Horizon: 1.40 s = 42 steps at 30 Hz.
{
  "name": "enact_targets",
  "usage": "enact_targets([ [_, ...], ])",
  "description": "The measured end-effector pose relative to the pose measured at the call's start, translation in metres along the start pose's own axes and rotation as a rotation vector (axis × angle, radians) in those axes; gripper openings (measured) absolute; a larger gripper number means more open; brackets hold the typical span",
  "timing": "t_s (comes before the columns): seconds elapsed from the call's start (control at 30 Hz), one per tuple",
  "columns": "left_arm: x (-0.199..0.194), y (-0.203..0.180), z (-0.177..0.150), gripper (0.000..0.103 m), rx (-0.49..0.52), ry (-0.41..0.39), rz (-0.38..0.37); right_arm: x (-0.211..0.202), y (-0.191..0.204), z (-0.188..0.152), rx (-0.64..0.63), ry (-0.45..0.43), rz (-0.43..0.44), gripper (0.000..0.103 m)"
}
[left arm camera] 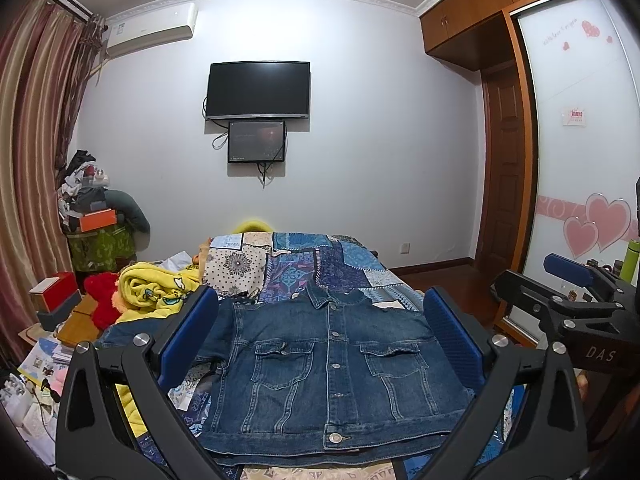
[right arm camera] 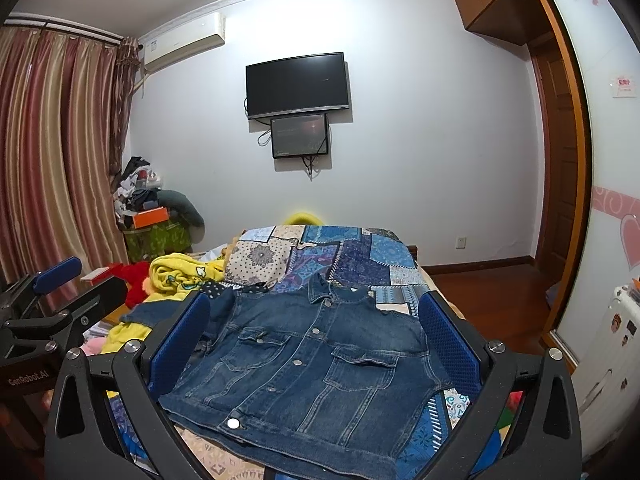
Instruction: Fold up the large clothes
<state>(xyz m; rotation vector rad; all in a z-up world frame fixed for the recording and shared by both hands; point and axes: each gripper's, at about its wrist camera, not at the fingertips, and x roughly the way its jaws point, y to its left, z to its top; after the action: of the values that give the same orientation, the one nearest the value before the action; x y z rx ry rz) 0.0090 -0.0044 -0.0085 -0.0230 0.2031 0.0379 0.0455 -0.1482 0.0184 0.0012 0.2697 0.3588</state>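
Observation:
A dark blue denim jacket (left arm camera: 328, 364) lies flat, front up and buttoned, on the patchwork bedspread (left arm camera: 312, 264). It also shows in the right wrist view (right arm camera: 316, 364). One sleeve trails off to the left (right arm camera: 144, 314). My left gripper (left arm camera: 320, 344) is open, held above the jacket with its blue pads wide apart and nothing between them. My right gripper (right arm camera: 312, 344) is open too, above the jacket, empty. The right gripper appears at the right edge of the left wrist view (left arm camera: 576, 300). The left gripper appears at the left edge of the right wrist view (right arm camera: 52, 300).
A yellow blanket (left arm camera: 156, 288) and a red plush (left arm camera: 100, 296) lie at the bed's left side. Boxes and papers (left arm camera: 52, 320) crowd the floor at left. A wardrobe with a sliding door (left arm camera: 580, 152) stands at right. A TV (left arm camera: 258, 90) hangs on the far wall.

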Motion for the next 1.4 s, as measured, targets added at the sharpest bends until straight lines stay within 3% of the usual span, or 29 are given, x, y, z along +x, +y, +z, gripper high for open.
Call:
enact_targets([
  [1.4, 0.0018, -0.0013, 0.0036, 0.103, -0.008, 0.007, -0.001, 0.002, 0.0008, -0.001, -0.002, 0.007, 0.0, 0.103],
])
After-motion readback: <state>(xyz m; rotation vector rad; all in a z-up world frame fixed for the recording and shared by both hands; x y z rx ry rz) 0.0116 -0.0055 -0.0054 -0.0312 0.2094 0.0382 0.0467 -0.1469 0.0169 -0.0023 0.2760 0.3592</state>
